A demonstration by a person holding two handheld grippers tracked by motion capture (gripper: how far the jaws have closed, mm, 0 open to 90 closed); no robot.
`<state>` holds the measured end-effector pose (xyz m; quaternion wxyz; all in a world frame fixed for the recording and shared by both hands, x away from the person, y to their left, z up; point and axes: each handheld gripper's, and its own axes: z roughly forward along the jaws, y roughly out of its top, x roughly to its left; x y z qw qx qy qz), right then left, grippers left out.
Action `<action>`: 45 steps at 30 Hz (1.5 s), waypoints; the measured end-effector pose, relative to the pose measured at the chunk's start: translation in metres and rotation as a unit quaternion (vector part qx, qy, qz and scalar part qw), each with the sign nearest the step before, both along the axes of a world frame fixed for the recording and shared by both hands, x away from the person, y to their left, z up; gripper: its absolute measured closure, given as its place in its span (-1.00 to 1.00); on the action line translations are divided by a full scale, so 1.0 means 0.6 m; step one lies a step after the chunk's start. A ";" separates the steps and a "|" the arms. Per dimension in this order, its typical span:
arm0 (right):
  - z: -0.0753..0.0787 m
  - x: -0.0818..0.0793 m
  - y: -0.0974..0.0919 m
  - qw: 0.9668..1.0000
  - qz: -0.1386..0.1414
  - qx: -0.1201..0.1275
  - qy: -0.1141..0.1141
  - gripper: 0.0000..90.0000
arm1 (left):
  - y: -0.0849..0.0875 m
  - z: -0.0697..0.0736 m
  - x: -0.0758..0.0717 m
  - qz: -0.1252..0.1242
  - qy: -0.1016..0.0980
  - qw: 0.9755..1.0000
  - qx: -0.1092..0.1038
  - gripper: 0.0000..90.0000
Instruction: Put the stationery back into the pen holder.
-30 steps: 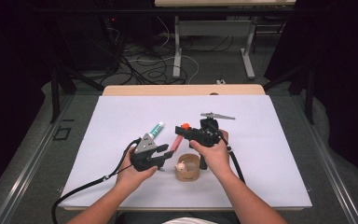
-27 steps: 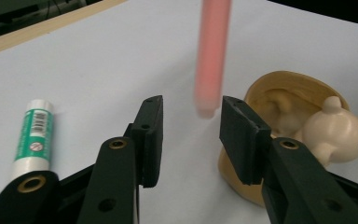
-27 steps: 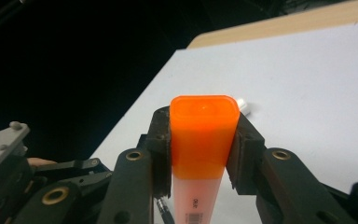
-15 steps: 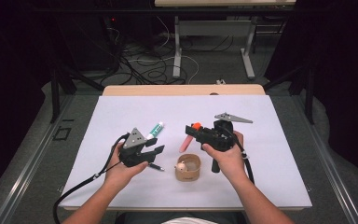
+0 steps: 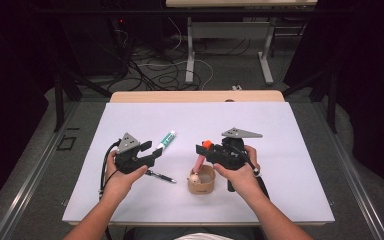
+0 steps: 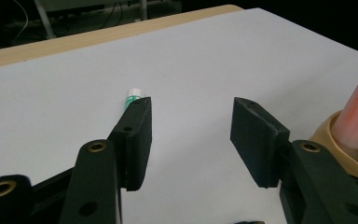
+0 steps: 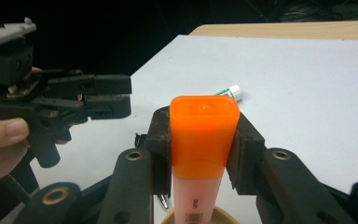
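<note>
In the high view, an orange-capped highlighter is clamped by the right gripper, its lower end inside the wooden cup. Left of the cup, the left gripper is held empty above a black pen.

In the left gripper view, its jaws have just been opening, with nothing between them.

In the right gripper view, the highlighter's cap is pinched above the cup.

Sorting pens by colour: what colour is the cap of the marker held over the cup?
Orange cap, on a pale pink marker; the right gripper view shows it best.
</note>
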<state>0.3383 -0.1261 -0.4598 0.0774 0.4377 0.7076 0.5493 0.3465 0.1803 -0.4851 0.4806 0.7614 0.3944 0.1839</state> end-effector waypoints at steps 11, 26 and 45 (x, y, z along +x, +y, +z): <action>-0.010 -0.006 0.019 0.999 0.010 -0.035 -0.024 0.48 | 0.003 -0.018 0.014 0.026 0.032 0.999 0.000 -0.26; -0.020 -0.009 0.028 0.997 0.013 -0.071 -0.031 0.48 | 0.006 -0.041 0.033 0.048 0.062 0.997 0.010 -0.64; -0.055 -0.014 0.058 0.995 0.029 -0.091 -0.002 0.33 | 0.006 -0.052 0.038 0.054 0.071 0.996 0.021 -0.99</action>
